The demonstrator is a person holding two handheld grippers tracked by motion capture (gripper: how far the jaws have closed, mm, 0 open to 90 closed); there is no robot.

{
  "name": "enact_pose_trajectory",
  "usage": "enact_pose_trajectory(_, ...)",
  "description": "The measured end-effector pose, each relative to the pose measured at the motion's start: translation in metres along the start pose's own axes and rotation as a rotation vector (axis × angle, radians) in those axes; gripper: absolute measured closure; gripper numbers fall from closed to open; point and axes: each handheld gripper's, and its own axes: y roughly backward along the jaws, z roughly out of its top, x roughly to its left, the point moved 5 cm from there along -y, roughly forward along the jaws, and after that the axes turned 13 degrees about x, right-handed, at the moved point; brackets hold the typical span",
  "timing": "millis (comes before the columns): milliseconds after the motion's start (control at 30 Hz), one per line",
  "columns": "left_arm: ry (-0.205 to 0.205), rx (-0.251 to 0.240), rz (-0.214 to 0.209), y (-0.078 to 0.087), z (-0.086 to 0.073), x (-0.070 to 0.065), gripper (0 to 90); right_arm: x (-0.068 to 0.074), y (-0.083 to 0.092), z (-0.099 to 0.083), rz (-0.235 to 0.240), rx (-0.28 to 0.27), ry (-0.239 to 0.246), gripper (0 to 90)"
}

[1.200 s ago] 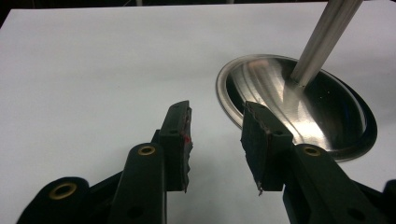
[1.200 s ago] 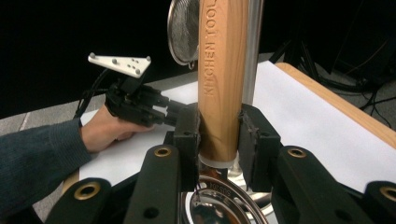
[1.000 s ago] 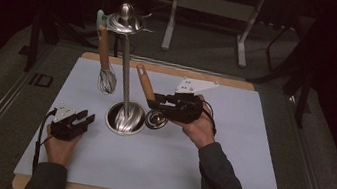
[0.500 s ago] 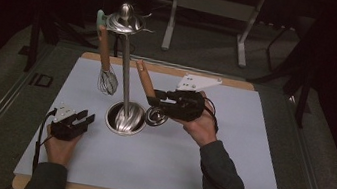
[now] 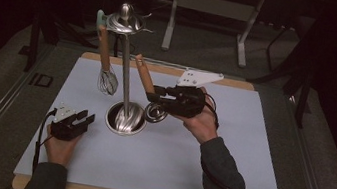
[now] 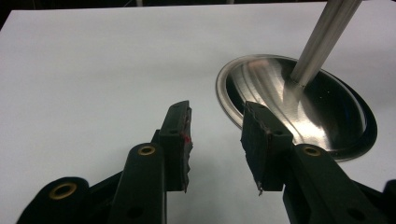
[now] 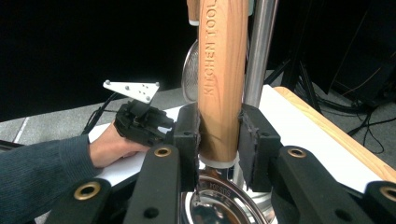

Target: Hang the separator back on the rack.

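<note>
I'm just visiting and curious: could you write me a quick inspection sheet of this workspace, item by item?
Surface: pale mat on a wooden-edged table, bare near the person.
Job's things: steel rack rising from a round base; a whisk hangs from its top; wooden-handled utensil with a steel bowl end.
Clutter: nothing seen.
Grippers: left gripper open, resting on the mat beside the base; right gripper shut on the wooden handle.
Cables: one trails from the left gripper, one along the right sleeve.
Surroundings: dark room, metal frame legs behind the table.
</note>
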Motion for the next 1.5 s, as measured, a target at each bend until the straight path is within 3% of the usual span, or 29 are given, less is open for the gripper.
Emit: enact_pose_trajectory(1500, 0.0, -0.001, 0.001, 0.0, 0.0, 0.0, 62.5, 0.005, 0.011, 0.032, -0.005, -0.048, 0.043, 70.8)
